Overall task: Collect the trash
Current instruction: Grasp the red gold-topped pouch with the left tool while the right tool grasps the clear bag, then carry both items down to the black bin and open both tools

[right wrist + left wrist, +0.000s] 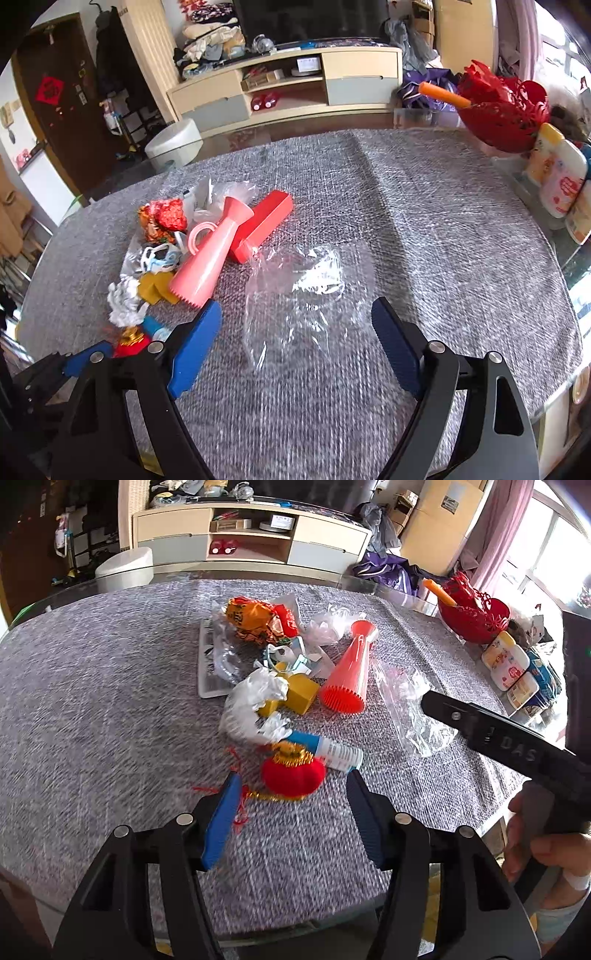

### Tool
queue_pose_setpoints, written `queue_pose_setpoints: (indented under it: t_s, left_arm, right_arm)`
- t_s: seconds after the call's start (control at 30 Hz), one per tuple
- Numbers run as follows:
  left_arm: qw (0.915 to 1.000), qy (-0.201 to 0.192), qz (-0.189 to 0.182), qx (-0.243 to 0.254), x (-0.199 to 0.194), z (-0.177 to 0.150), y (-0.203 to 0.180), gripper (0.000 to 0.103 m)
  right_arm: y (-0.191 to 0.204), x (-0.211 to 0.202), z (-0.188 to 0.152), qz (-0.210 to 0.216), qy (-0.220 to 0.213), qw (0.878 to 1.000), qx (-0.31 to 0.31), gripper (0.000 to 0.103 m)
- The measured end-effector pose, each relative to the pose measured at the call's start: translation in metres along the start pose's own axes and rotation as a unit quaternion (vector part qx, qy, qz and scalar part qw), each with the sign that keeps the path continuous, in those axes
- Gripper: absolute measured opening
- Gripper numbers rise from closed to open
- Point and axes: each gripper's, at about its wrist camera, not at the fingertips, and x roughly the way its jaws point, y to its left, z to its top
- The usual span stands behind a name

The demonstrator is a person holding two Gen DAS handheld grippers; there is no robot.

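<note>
Trash pile (280, 672), red cone (349, 672) flared end toward camera

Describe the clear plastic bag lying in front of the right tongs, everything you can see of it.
The clear plastic bag is thin, see-through, crinkled film with bright glare spots, apparently empty. It lies flat on the grey woven tablecloth, right of the pink cone. The open right tongs frame its near edge without touching it.

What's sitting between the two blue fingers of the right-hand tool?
A crumpled clear plastic bag lies on the grey tablecloth, just ahead of the open right gripper, in the right wrist view.
</note>
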Motion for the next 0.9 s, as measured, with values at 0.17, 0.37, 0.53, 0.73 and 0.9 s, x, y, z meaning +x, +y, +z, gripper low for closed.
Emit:
queue_pose_setpoints:
  t_s: [0.17,0.37,0.53,0.73,0.9]
  left_arm:
    - [0.9999,0.011,-0.005,-0.003,0.013,0.0,0.003,0.05]
    - [1.0,0.004,-0.005,0.001,0.017,0.004,0.005,0.042]
    - [0.9999,0.002,-0.01,0.011,0.021,0.007,0.003,0.036]
    - [0.9998,0.002,-0.008,0.02,0.021,0.007,0.0,0.035]
    - [0.9997,0.004,-0.009,0.022,0.009,0.001,-0.002,0.035]
  right_arm:
    - [0.004,0.018,-0.002,-0.023,0.012,1.0,-0.014,0.085]
    - [0.003,0.021,-0.004,-0.054,0.0,0.998,-0.034,0.074]
    - [0.0,0.021,-0.004,-0.075,-0.008,0.996,-0.038,0.038]
    - [-0.022,0.014,0.0,-0.054,-0.005,0.998,-0.009,0.021]
    - [-0.023,-0.003,-0.003,-0.033,-0.009,0.999,0.0,0.018]
